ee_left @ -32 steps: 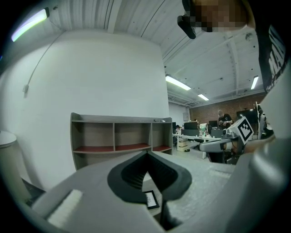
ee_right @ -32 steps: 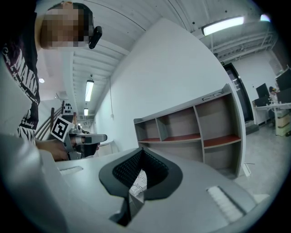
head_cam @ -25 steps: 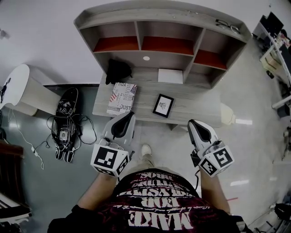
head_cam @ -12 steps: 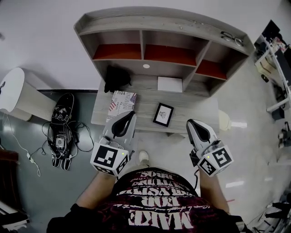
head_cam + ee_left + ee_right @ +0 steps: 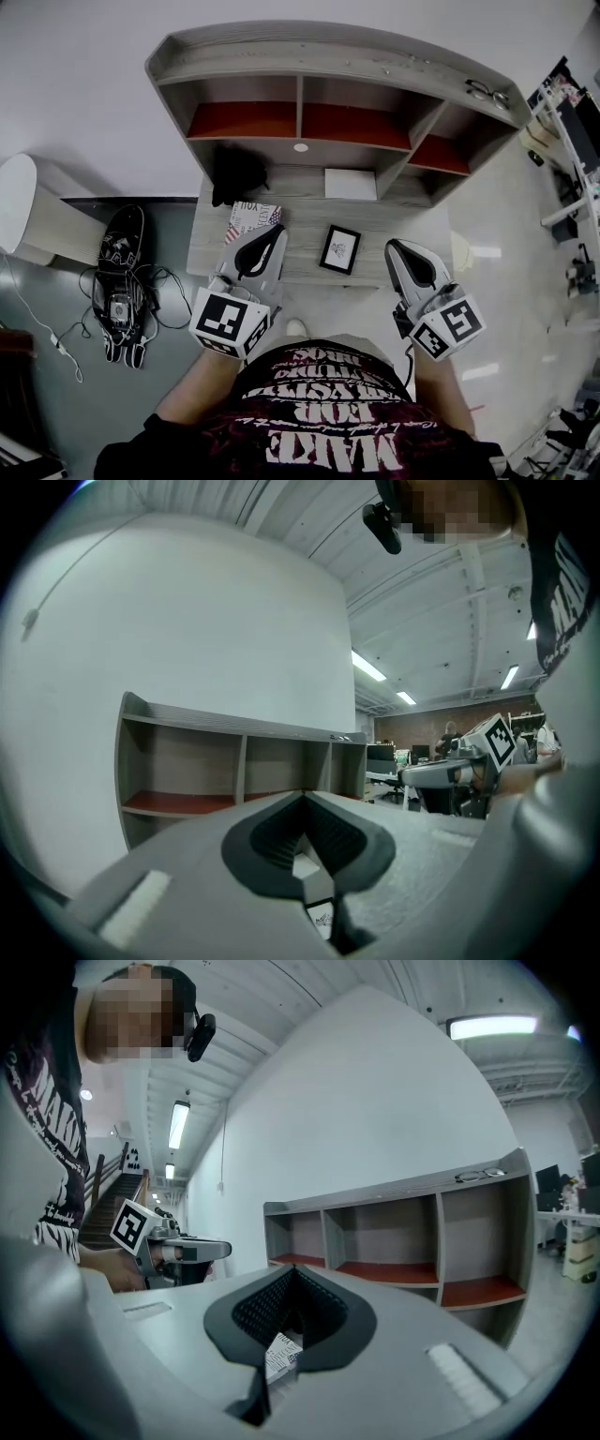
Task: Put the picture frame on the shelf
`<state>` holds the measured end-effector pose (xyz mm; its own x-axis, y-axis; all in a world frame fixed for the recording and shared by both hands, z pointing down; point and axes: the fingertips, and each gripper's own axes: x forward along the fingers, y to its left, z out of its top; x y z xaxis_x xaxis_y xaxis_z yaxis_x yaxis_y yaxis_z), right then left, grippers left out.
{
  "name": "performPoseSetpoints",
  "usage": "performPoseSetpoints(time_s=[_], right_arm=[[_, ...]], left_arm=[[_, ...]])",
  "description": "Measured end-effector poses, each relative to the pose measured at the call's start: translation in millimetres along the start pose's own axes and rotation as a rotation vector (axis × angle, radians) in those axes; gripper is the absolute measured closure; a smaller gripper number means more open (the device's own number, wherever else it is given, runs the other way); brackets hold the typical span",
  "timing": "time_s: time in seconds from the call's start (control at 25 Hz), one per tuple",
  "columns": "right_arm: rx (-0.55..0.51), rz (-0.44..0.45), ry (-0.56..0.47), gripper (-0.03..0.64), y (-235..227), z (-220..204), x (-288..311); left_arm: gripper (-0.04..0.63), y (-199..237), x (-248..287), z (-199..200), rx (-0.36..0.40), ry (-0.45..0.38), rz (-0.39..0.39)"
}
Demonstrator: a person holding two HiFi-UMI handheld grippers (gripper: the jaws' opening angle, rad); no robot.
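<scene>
A small black picture frame (image 5: 339, 249) lies flat on the grey desk (image 5: 417, 225), near its front edge. Behind it rises the grey shelf unit (image 5: 300, 86) with three red-floored compartments, all bare. My left gripper (image 5: 275, 229) is shut and holds nothing; its tip hovers over the desk's front left, just left of the frame. My right gripper (image 5: 394, 247) is also shut and bare, at the desk's front edge to the frame's right. In the left gripper view the shut gripper (image 5: 305, 799) points at the shelf (image 5: 234, 761).
A printed book (image 5: 248, 215) lies left of the frame, partly under my left gripper. A black bag (image 5: 234, 173) and a white sheet (image 5: 351, 184) sit at the desk's back. Glasses (image 5: 487, 92) rest on the shelf top. A skateboard (image 5: 117, 272) and cables lie on the floor.
The person has stepped closer to the desk. My left gripper has moved forward over the desk's front edge and now covers part of the book. Both grippers stay shut.
</scene>
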<state>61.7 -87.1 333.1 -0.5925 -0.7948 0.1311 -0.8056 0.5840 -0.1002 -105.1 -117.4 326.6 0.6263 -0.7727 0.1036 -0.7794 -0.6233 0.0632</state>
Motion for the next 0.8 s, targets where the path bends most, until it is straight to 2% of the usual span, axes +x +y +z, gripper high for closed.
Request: performPoseSetpoints(time_s=[0.36, 0.56, 0.8], right_arm=[[-0.001, -0.038, 0.037, 0.589, -17, -6, 1], [0.017, -0.05, 0.044, 0.589, -42, -10, 3], [0.024, -0.039, 0.042, 0.589, -74, -13, 17]], left_arm=[[0.594, 2, 24, -16, -0.032, 0.034, -0.052], [0.594, 3, 41, -24, -0.033, 0.064, -0.044], [0.594, 18, 57, -27, -0.033, 0.092, 0.004]])
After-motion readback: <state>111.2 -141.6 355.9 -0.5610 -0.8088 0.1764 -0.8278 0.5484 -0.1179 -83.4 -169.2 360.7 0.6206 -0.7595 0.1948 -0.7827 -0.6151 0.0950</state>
